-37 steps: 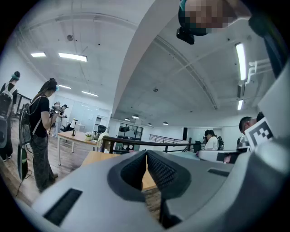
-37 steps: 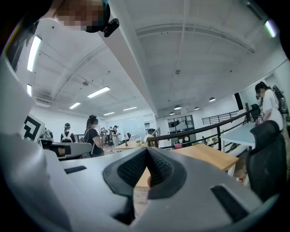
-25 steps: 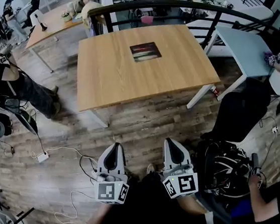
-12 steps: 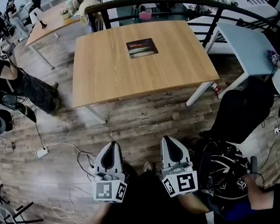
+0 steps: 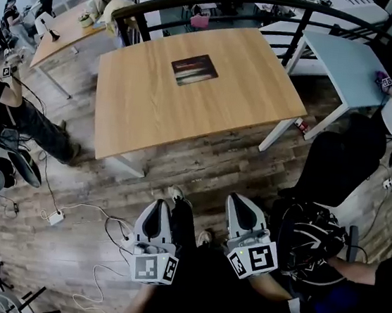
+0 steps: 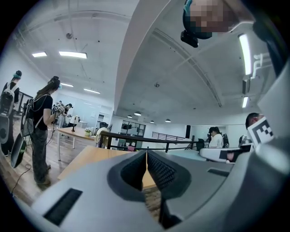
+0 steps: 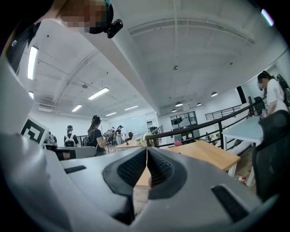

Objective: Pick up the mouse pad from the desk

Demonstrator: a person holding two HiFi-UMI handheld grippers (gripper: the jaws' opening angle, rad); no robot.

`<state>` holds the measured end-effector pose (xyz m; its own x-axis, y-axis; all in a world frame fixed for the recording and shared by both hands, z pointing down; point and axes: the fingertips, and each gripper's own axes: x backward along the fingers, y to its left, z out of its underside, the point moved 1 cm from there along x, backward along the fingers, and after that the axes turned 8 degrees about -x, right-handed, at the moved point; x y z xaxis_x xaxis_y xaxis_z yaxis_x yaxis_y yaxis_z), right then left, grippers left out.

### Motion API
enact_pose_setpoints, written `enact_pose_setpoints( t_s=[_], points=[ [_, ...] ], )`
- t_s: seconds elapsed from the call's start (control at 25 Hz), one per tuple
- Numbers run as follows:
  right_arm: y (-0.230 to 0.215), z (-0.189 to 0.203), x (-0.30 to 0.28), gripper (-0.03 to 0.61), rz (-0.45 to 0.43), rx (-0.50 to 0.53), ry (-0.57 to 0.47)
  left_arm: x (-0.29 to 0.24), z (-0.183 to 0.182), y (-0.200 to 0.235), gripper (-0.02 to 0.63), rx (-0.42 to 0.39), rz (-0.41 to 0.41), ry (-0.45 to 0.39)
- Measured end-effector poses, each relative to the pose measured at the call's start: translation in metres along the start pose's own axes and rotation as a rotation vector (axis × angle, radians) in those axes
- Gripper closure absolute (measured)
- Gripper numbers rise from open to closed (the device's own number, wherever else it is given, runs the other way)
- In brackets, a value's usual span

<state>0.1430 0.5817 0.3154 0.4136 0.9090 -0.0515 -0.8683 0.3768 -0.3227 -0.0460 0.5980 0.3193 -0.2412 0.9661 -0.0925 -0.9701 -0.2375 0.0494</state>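
Both grippers sit closer to the desk (image 5: 145,110) than a second ago, short of its near edge, over the wood floor (image 5: 209,162). Mouse pad (image 5: 194,69) lies flat on the desk toward its far side, well ahead of both. Left gripper (image 5: 162,205): jaws fully together, nothing between them. Right gripper (image 5: 239,200): same, jaws together, empty.

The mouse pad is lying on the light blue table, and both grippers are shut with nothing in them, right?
Not quite. The head view shows the mouse pad lying on the wooden desk, not the light blue table. The left gripper and right gripper are shut with nothing in them.
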Motion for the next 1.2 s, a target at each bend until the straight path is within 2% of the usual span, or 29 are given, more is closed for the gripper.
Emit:
enact_pose_setpoints(
  t_s=[0.4,0.8,1.2],
  points=[
    [-0.035,-0.016,-0.095,0.548,0.051,0.015,-0.005,-0.113,-0.003,0.035,0.586,0.021,0.059,0.018],
    [-0.049,-0.033,-0.231,0.548,0.084,-0.01,0.015,-0.24,-0.024,0.1,0.587,0.018,0.106,0.034],
    [-0.064,-0.036,-0.356,0.548,0.108,-0.023,0.012,-0.346,-0.03,0.167,0.586,-0.006,0.14,0.051]
  ],
)
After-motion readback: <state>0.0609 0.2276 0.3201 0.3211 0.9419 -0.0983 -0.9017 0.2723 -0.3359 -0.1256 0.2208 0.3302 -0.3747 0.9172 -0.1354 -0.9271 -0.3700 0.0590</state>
